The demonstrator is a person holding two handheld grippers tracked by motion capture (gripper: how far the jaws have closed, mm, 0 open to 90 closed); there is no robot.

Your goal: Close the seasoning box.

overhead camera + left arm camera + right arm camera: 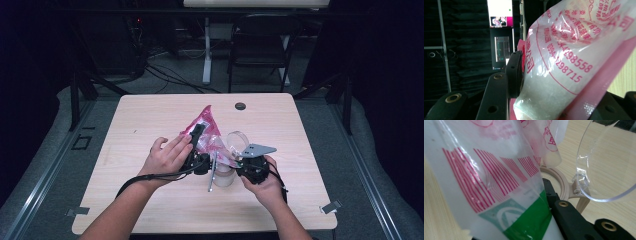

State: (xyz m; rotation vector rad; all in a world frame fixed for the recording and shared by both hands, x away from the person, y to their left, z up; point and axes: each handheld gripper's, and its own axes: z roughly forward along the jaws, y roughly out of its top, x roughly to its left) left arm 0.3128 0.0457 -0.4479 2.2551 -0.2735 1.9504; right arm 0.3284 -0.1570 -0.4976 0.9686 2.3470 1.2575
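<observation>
Bag (pixel 207 131), tilted to pour into the jar (pixel 223 176) at 6 o'clock, was clamped by left gripper (pixel 197 134) and right gripper (pixel 239 161).

Clear plastic bag w/ pink-red print (pixel 206 131) is standing tilted at table centre, tip pointing up, white contents sagging to lower end. Clear jar w/ hinged transparent lid (pixel 234 145) is sitting just beside, lid open.

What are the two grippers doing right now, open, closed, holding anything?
Left gripper: closed on the pink printed bag.
Right gripper: shut on the same bag's lower end.
</observation>
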